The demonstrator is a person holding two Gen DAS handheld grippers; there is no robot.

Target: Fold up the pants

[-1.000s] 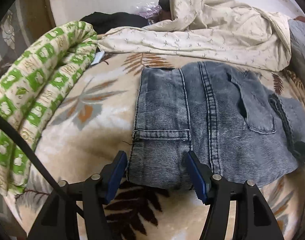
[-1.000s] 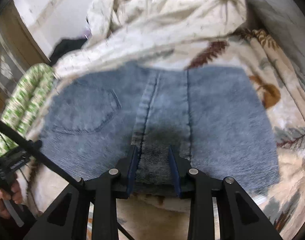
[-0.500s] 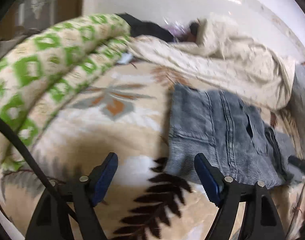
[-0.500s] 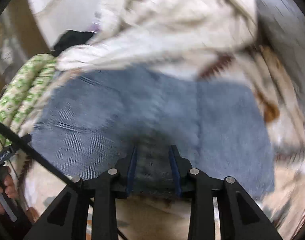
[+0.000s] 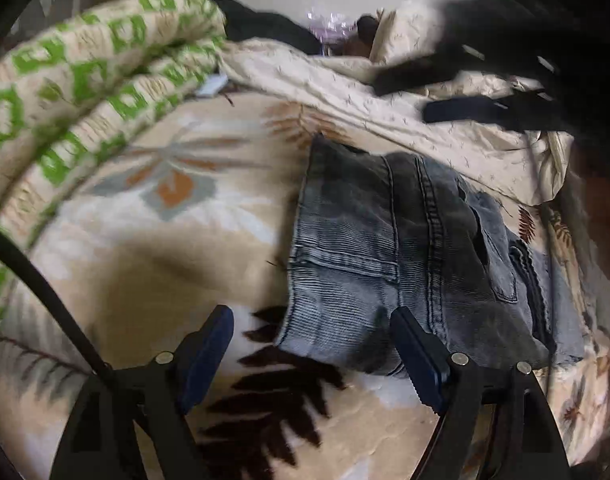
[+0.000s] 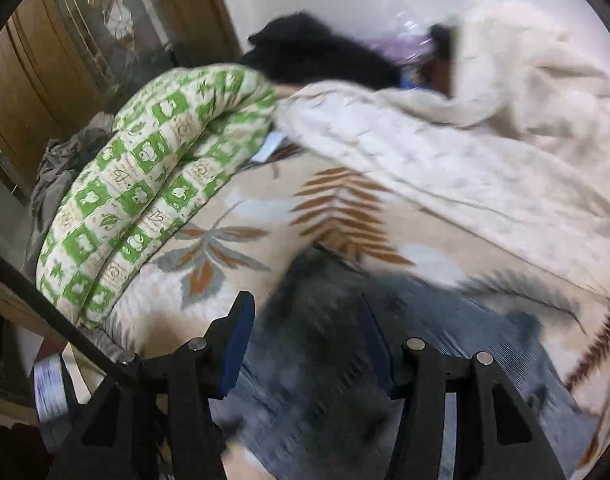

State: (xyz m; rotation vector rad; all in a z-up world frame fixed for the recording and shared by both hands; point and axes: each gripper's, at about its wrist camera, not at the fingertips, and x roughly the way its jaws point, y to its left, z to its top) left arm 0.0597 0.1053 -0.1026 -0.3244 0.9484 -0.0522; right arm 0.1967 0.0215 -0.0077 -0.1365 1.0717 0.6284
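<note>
The grey-blue denim pants (image 5: 417, 264) lie folded into a compact rectangle on the leaf-patterned bedspread (image 5: 145, 240). My left gripper (image 5: 313, 356) is open and empty, just in front of the pants' near left corner. My right gripper (image 6: 305, 344) is open and empty, above the blurred pants (image 6: 345, 340). In the left wrist view the right gripper (image 5: 485, 84) shows as a dark blur above the pants at the upper right.
A rolled green-and-white quilt (image 6: 145, 184) lies along the left side of the bed. A crumpled cream blanket (image 6: 485, 152) covers the back and right. Dark clothing (image 6: 313, 52) sits at the far end. A wooden wardrobe (image 6: 45, 80) stands at the left.
My right gripper has opened, let go of the pants' edge, and lifted up and left. My left gripper has pulled back to the left of the folded pants and stays open.
</note>
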